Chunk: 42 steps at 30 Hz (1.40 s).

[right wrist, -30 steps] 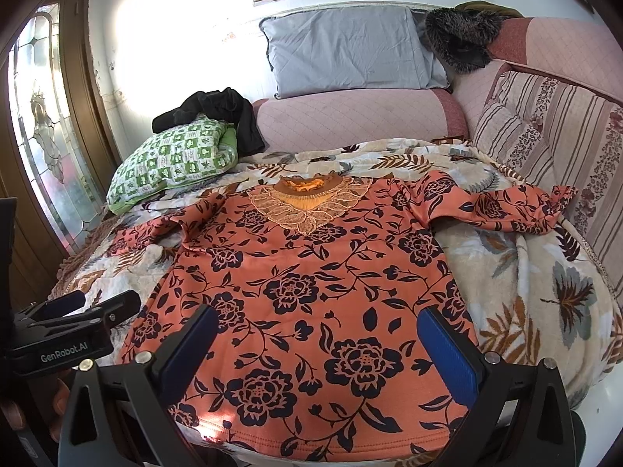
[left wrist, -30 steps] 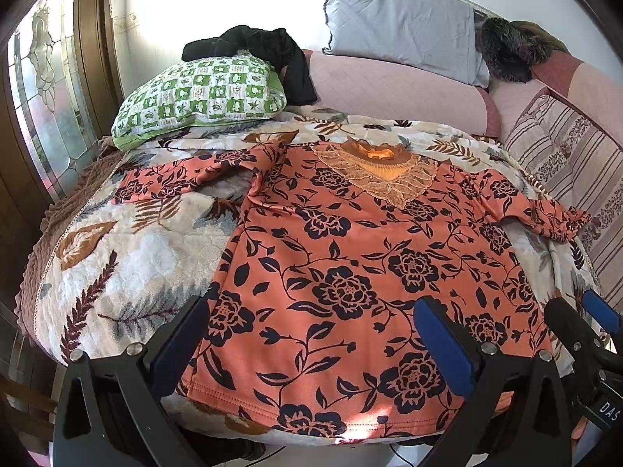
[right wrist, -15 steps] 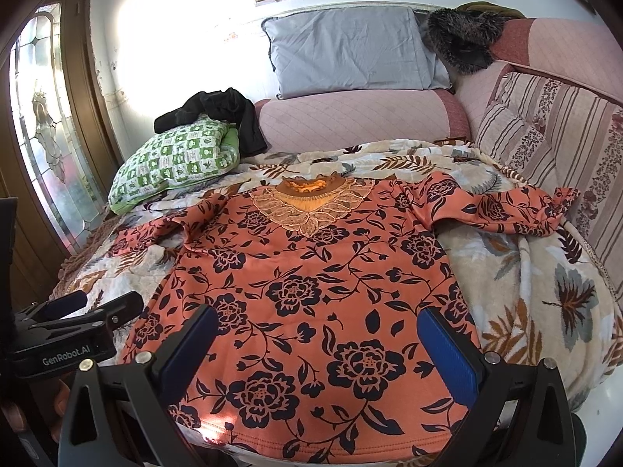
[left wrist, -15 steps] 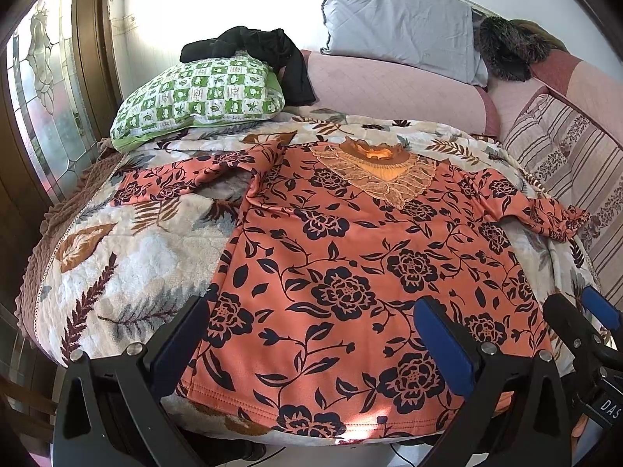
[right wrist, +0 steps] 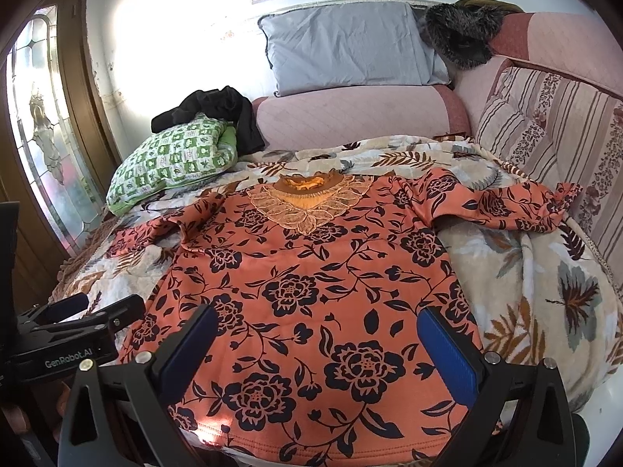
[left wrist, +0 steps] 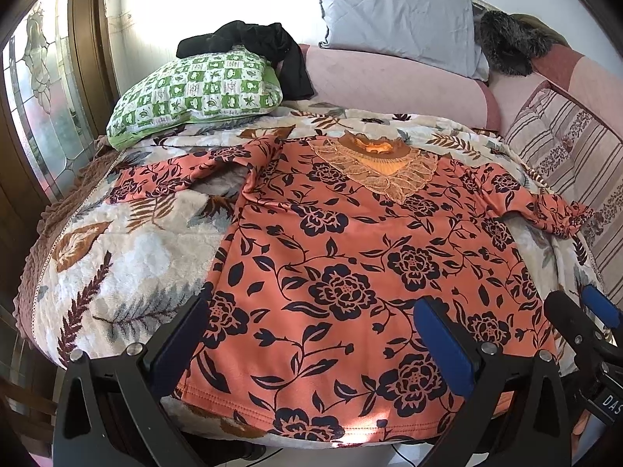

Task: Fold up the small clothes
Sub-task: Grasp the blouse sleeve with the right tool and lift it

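An orange top (left wrist: 350, 272) with dark flowers lies flat and face up on a soft blanket (left wrist: 136, 264) with leaf prints. Its neck has a lacy collar (left wrist: 379, 171) and points toward the back of the bed. Its bottom hem is at the near edge, closest to the two grippers. One sleeve (left wrist: 175, 179) stretches out to the left and looks a bit bunched up. The other sleeve (right wrist: 506, 206) reaches right, and its end is crumpled near a striped cushion (right wrist: 553, 136).

The left gripper (left wrist: 311, 338) hangs over the near left part of the top. Its two fingers are spread wide apart and hold nothing. The right gripper (right wrist: 319, 346) hangs over the near right part of the top. Its fingers are spread wide too, with nothing between them. I cannot tell if any finger touches the cloth.

Behind the top sits a green and white pillow (left wrist: 194, 93) with black clothes (left wrist: 257, 46) piled on it. A grey pillow (right wrist: 350, 46) leans on the wall above a pink cushion (right wrist: 358, 120). Something dark and furry (right wrist: 459, 35) sits in the far right corner.
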Tool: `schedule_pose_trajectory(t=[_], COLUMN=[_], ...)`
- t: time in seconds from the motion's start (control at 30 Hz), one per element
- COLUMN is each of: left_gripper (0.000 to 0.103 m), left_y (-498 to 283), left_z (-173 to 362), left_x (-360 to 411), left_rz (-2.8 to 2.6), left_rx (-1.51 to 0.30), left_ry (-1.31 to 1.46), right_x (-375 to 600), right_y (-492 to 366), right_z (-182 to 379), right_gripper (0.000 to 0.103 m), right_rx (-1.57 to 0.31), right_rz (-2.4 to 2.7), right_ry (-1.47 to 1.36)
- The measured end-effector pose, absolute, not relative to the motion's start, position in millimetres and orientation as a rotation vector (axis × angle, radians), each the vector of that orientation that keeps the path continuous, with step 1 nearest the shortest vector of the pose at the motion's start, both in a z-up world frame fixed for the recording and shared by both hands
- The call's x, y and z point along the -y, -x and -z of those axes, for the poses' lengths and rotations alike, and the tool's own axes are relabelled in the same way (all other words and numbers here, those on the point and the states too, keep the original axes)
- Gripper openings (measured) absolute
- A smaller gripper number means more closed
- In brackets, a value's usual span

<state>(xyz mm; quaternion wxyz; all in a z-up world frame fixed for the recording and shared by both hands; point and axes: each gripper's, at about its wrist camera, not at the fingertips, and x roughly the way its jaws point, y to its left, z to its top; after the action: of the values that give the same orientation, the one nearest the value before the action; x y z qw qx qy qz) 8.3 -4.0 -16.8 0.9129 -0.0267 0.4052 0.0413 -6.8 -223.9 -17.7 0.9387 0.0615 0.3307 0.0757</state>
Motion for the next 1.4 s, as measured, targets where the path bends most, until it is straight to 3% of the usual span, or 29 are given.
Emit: schedule_pose_trajectory(t=[0.33, 0.7, 0.83, 1.03, 1.07, 1.1, 1.13, 1.27, 1.4], left_gripper=[0.103, 0.103, 0.103, 0.103, 0.103, 0.103, 0.103, 0.103, 0.103], left_y=[-30.9, -63.9, -70.2, -82.5, -84.0, -85.0, -85.1, -83.3, -77.3], left_z=[55.4, 106.9, 112.3, 121.4, 122.8, 123.1, 122.4, 117.1, 112.8], left_x=[-11.1, -40.4, -50.7, -61.0, -61.9, -63.2, -64.7, -78.2, -96.1], left_rz=[-0.063, -0.095, -0.097, -0.111, -0.111, -0.109, -0.106, -0.096, -0.101], left_rx=[-0.936, -1.076, -1.081, -1.098, -1.104, -1.107, -1.104, -1.061, -1.028], left_ry=[0.108, 0.168, 0.17, 0.176, 0.172, 0.17, 0.171, 0.199, 0.255], right_x=[282.5, 532.5, 609.2, 665.3, 669.3, 670.7, 671.6, 637.1, 547.7], right_y=[-26.9, -125.7, -172.0, -234.9, -247.2, -256.5, -263.8, -278.8, -287.9], right_z=[38.8, 84.7, 99.6, 100.6, 105.9, 113.4, 116.5, 58.4, -53.3], right_gripper=[0.103, 0.103, 0.095, 0.094, 0.084, 0.065, 0.005, 0.006, 0.006], right_rx=[-0.729, -0.596, -0.616, -0.676, -0.725, -0.755, -0.781, -0.706, -0.536], right_rz=[-0.184, 0.099, 0.288, 0.414, 0.428, 0.41, 0.388, 0.288, 0.024], right_ry=[-0.331, -1.021, -1.023, -0.975, -0.955, -0.962, -0.973, -0.803, -0.663])
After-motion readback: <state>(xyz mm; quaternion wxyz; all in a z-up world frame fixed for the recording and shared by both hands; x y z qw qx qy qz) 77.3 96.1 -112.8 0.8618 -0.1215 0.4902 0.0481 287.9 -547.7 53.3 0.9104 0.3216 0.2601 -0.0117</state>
